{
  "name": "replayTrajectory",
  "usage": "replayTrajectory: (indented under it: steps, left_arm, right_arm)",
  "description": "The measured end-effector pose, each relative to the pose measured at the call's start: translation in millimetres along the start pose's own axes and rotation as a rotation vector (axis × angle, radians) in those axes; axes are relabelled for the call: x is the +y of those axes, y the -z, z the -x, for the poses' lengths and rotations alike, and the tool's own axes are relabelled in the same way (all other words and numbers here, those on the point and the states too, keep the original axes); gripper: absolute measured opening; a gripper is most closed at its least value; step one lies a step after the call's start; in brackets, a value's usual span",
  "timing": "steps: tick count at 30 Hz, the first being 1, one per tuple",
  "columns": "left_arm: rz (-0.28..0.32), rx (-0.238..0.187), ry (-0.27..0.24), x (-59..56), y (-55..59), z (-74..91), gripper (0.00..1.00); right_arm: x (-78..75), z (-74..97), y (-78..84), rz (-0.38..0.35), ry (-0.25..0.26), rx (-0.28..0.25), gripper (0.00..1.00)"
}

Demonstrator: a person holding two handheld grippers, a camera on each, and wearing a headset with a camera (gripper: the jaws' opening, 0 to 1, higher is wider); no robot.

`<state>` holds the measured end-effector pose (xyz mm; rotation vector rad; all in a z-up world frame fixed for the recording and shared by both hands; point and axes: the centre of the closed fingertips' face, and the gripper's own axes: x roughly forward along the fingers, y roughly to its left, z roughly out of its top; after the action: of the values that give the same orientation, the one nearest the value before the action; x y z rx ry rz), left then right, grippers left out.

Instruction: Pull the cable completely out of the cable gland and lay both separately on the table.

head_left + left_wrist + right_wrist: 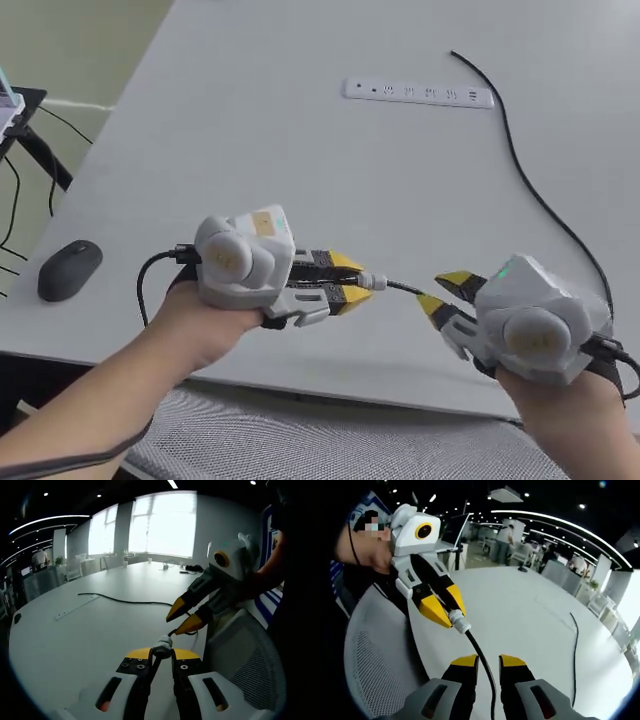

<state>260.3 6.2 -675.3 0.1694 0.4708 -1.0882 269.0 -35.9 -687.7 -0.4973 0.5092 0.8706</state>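
Note:
My left gripper [358,280] is shut on the grey-white cable gland [373,282], held level above the table's near edge. The gland [162,644] pokes out past the yellow tips in the left gripper view. A thin black cable [405,288] leaves the gland toward my right gripper [443,292]. That gripper is open, with its yellow tips on either side of the cable. In the right gripper view the cable [480,652] runs down between the parted jaws of my right gripper [488,659] without touching them, and the gland [459,620] sits in the left gripper's tips.
A white power strip [418,93] lies far back on the grey table [250,150]. A long black cord [540,195] curves down the right side. At the left edge rests a dark mouse [69,269]. A mesh chair [300,440] is below the near edge.

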Motion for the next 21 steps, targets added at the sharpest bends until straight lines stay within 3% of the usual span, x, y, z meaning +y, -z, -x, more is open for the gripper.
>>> replayTrajectory:
  steps: [3, 9, 21]
  left_arm:
    - [-0.004, 0.003, 0.007, -0.5, 1.2, -0.3, 0.15]
    - [-0.007, 0.0, 0.008, -1.3, 0.2, -0.6, 0.15]
    - [-0.016, 0.011, 0.015, -1.2, 1.5, 0.0, 0.15]
  right_arm:
    - [9.6, -5.1, -6.9, 0.079, -0.022, 0.005, 0.11]
    - [20.0, -11.4, -17.3, 0.15, -0.043, -0.002, 0.07]
    - [21.7, -16.1, -16.0, 0.156, -0.053, 0.02, 0.01]
